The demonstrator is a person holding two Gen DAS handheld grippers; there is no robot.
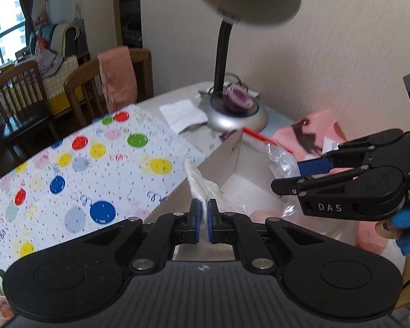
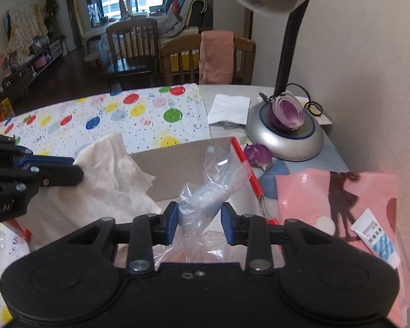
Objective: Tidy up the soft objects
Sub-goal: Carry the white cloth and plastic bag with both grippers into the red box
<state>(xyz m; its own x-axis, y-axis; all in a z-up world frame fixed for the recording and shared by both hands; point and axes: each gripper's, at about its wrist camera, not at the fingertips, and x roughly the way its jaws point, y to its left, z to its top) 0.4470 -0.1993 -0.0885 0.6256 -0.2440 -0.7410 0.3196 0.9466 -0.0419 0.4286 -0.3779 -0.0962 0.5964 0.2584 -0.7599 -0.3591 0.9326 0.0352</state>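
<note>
My left gripper (image 1: 204, 214) is shut on a white soft cloth (image 1: 202, 183) and holds it over the open cardboard box (image 1: 227, 153). In the right wrist view the same cloth (image 2: 112, 175) hangs from the left gripper (image 2: 68, 168) over the box (image 2: 177, 164). My right gripper (image 2: 198, 221) is shut on a bunched clear plastic zip bag (image 2: 205, 191) with a red seal strip, just in front of the box. In the left wrist view the right gripper (image 1: 295, 170) holds that bag (image 1: 281, 161) at the box's right side.
A desk lamp with a silver base (image 2: 284, 142) carries a cut purple onion (image 2: 287, 112); another onion piece (image 2: 257, 154) lies beside it. A pink bag (image 2: 336, 199) with a white tube (image 2: 377, 237) lies right. Balloon-print paper (image 1: 76, 169) covers the table left. Chairs stand behind.
</note>
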